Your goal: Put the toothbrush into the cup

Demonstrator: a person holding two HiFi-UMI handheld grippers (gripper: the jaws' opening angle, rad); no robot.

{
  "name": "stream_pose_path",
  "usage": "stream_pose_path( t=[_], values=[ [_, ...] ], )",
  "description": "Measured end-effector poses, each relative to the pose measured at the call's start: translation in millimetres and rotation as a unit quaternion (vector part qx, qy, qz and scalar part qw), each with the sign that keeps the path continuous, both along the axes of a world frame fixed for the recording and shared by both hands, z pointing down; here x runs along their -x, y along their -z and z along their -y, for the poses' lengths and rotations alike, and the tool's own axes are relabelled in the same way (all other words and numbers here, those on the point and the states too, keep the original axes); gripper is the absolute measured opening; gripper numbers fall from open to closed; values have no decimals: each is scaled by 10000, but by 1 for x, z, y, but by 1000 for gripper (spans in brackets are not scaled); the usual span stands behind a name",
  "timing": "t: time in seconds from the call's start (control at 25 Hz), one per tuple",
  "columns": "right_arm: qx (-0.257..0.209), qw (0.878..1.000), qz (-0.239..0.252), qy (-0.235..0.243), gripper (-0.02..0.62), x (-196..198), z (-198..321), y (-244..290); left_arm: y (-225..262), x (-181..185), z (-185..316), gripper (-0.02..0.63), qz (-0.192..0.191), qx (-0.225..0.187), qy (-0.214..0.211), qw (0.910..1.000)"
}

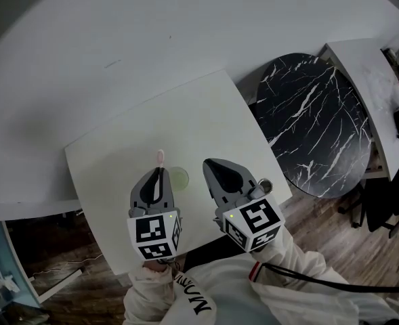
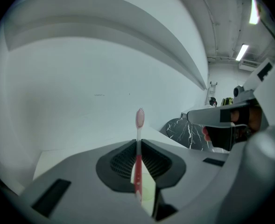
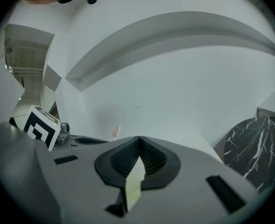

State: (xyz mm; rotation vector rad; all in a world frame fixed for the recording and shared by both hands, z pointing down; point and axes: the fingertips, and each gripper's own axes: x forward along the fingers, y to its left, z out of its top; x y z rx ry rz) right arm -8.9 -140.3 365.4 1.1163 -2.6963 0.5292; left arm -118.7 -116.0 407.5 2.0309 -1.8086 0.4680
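Note:
A toothbrush [image 2: 138,167] with a red handle and a pink bristle head [image 1: 160,156] stands clamped between the jaws of my left gripper [image 1: 160,172], which is shut on its handle. The head points away from me, past the jaw tips. A pale green cup [image 1: 179,177] stands on the white table [image 1: 185,107], just right of the left gripper's tips and left of my right gripper [image 1: 208,163]. The right gripper [image 3: 139,139] is shut with its tips meeting and nothing held. In the right gripper view the toothbrush head [image 3: 115,131] shows to the left.
A round black marble table [image 1: 321,120] stands close to the white table's right side, with a white desk [image 1: 368,73] behind it. A white wall runs behind the table. The person's white sleeves [image 1: 206,290] are at the near edge.

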Motion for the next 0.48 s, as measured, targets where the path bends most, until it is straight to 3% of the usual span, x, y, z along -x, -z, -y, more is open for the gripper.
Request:
stream_pose_path(
  t=[0.28,0.48],
  values=[
    [171,9998,-61,-33,5,0,6,-18,-13,-4,11,43,-293,-252,69,9992],
    [355,9993,-118,-42,5,0,7,-37,-28,-9,19,43,-284,-251,23,9993]
  ],
)
